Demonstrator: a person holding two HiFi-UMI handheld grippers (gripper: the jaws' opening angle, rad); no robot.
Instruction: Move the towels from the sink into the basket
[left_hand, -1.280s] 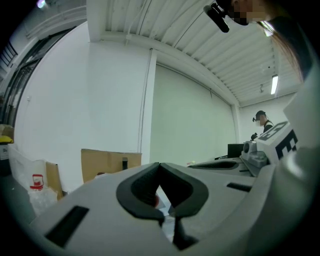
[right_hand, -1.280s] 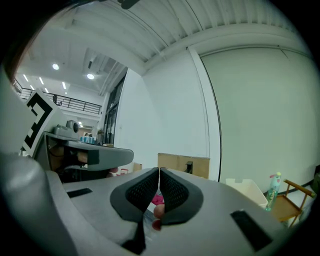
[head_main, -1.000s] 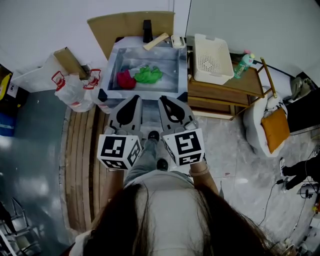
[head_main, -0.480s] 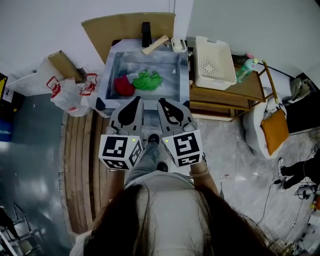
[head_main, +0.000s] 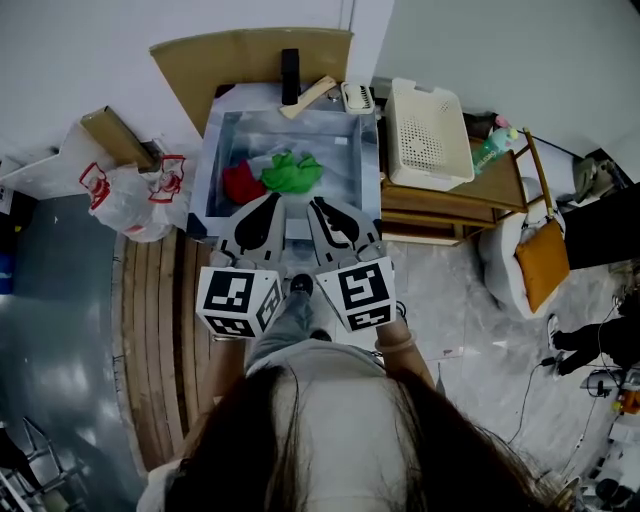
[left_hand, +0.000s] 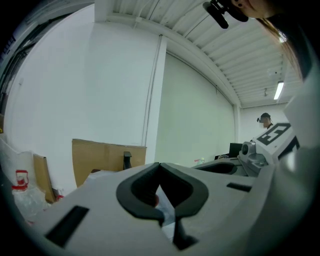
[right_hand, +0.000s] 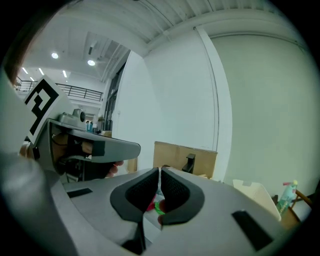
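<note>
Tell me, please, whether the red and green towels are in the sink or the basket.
In the sink: the red towel and green towel lie inside it; the white basket shows no cloth.

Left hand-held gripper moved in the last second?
Yes. The left hand-held gripper has advanced toward the sink; its tips now reach over the near rim.

White walls (head_main: 120, 60) close the far side, with a cardboard sheet (head_main: 250, 55) leaning against them. Wooden slats (head_main: 160, 330) cover the floor at left, beside glossy grey floor (head_main: 50, 300); pale marbled floor (head_main: 470, 310) lies at right. A wooden table (head_main: 440, 212) stands far right, with an orange cushion (head_main: 540, 265) nearer. Ribbed ceiling panels (left_hand: 240, 55) carry a strip light (left_hand: 278, 90).
</note>
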